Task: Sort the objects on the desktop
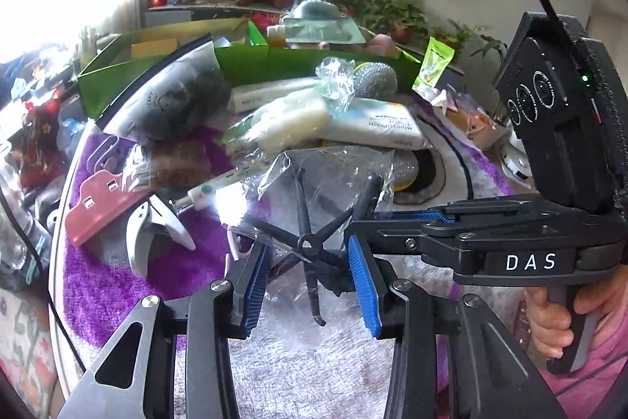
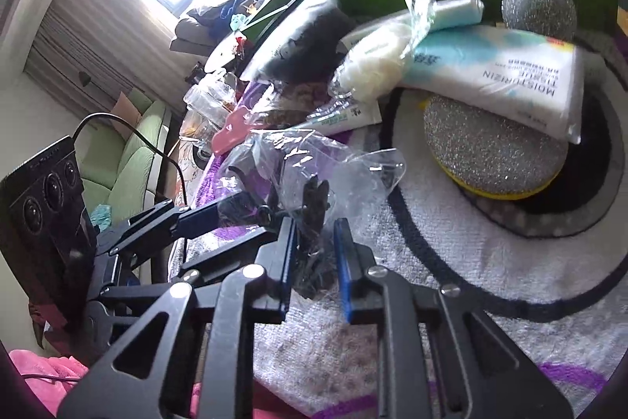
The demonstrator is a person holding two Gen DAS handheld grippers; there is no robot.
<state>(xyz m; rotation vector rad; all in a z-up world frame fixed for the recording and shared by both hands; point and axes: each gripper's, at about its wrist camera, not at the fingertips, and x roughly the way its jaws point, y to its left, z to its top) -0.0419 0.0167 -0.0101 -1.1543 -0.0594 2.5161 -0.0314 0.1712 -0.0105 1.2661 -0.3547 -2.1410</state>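
Observation:
A clear plastic bag [image 1: 333,175] holding a black spoked plastic piece [image 1: 310,242] lies on the purple and white rug. My left gripper [image 1: 310,250] has its blue pads on either side of the spoked piece, jaws partly apart around it. My right gripper [image 2: 314,242] is closed in on the same bag [image 2: 314,160] and its black piece [image 2: 316,207] from the right; its body also shows in the left wrist view [image 1: 510,238]. Behind lies a pile: a tissue pack [image 1: 376,128], steel scourer [image 1: 373,77], round glitter sponge [image 2: 490,152], pink clip [image 1: 98,207], and grey pouch [image 1: 172,97].
A green box [image 1: 251,65] with items stands behind the pile. A white peeler [image 1: 153,234] and a toothpaste tube [image 1: 212,187] lie at left. Potted plants line the back shelf. A green snack bag [image 1: 433,65] stands at right. The round table's edge [image 1: 59,222] curves at left.

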